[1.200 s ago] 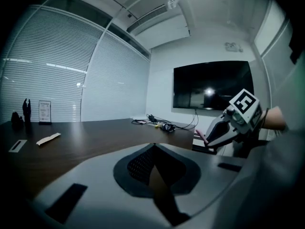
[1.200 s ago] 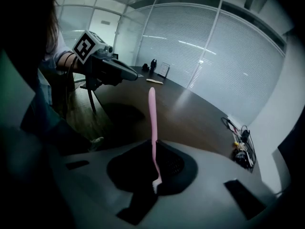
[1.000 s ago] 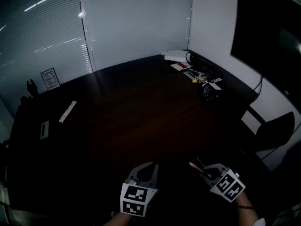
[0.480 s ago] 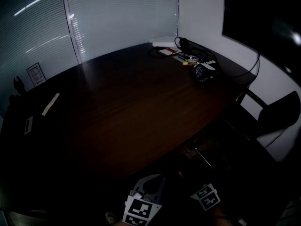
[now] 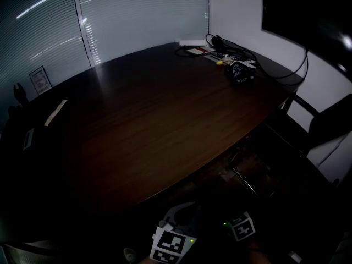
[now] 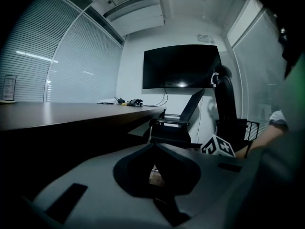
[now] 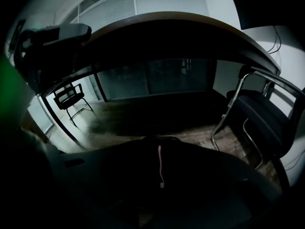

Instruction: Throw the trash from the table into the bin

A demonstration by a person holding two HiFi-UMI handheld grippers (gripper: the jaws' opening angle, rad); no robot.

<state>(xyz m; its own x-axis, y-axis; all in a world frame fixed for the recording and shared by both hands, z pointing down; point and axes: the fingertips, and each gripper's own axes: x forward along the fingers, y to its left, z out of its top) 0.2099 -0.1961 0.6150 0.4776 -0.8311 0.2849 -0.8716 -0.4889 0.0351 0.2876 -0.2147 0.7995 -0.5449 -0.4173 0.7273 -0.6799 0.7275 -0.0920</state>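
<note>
Head view: left gripper (image 5: pixel 186 208) and right gripper (image 5: pixel 230 222) low beside table (image 5: pixel 143 125) edge, half lost in dark.
Left gripper view: jaws clenched, nothing between.
Right gripper view: jaws just been opening, released; pink trash strip (image 7: pixel 159 163) between them; murk below hides any container.

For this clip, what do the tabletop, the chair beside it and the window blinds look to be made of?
Table: probably wood or wood veneer, dark brown and semi-gloss, with faint grain and window reflections.
Chair: the frame looks like chromed metal tube with bright highlights. The seat is dark, and its material is unclear.
Blinds: thin, pale, matte horizontal slats. Metal or plastic, cannot tell.
</note>
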